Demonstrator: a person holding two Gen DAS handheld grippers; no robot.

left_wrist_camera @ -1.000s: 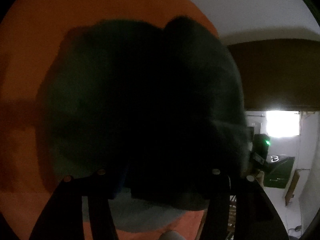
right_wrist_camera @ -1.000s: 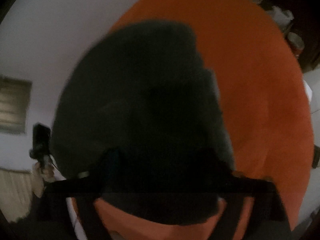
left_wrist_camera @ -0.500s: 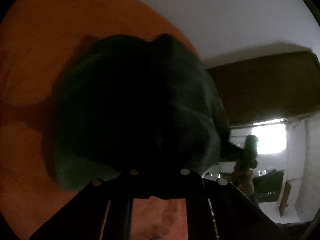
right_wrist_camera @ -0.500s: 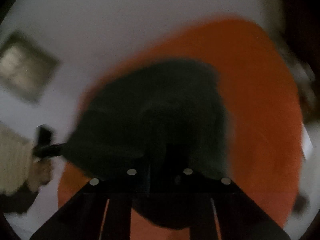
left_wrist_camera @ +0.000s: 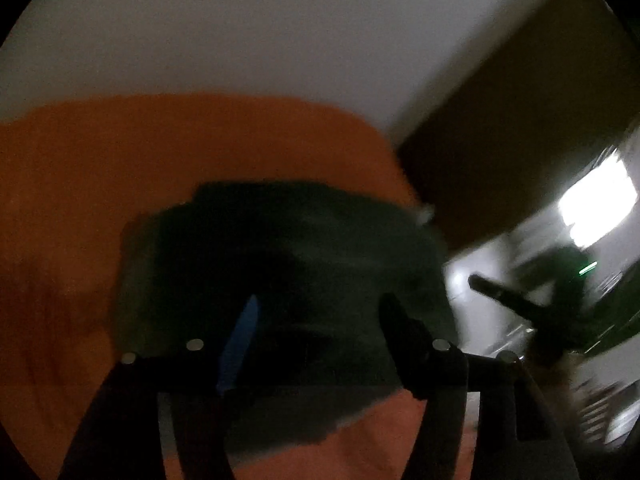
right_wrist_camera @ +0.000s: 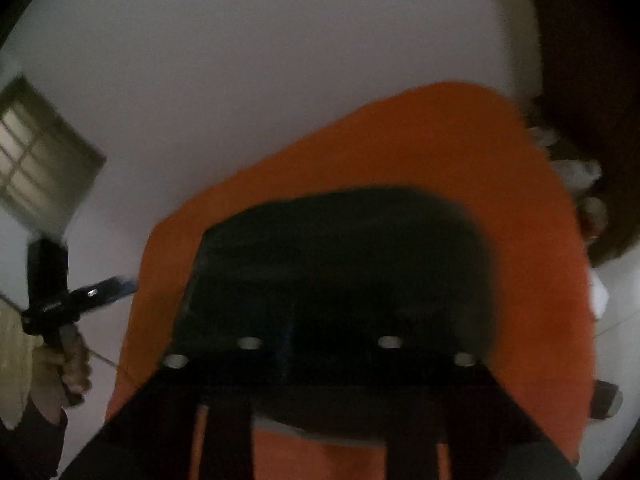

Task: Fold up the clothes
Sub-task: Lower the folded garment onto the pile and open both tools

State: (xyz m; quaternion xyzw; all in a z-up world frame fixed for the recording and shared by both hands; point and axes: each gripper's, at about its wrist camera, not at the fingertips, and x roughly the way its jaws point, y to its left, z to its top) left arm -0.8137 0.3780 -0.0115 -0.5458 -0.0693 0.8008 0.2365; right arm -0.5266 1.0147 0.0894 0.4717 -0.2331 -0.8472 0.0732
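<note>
A dark folded garment [left_wrist_camera: 288, 264] [right_wrist_camera: 340, 256] lies flat on the orange-covered surface [left_wrist_camera: 120, 168] [right_wrist_camera: 440, 140]. My left gripper [left_wrist_camera: 320, 304] hangs above the garment's near edge. Its jaws are opening, with a blue pad [left_wrist_camera: 240, 336] on the left finger and nothing between them. My right gripper [right_wrist_camera: 320, 320] is also raised over the garment. Its dark fingers blend into the cloth, its jaws are closing to a narrow gap, and I see nothing clamped. In each view the other gripper shows at the side: right gripper [left_wrist_camera: 492, 288], left gripper [right_wrist_camera: 108, 288] in a hand [right_wrist_camera: 68, 364].
A pale wall backs the orange surface. A window [right_wrist_camera: 36, 152] is at the left. Dark wooden furniture [left_wrist_camera: 500, 140] and a bright light [left_wrist_camera: 596, 208] stand to the right. Small blurred objects [right_wrist_camera: 576, 168] sit by the surface's right edge.
Both grippers have risen and drawn back from the garment, which now looks smaller and lies flat. The left jaws closed, then spread wide. The right jaws narrowed from wide.
</note>
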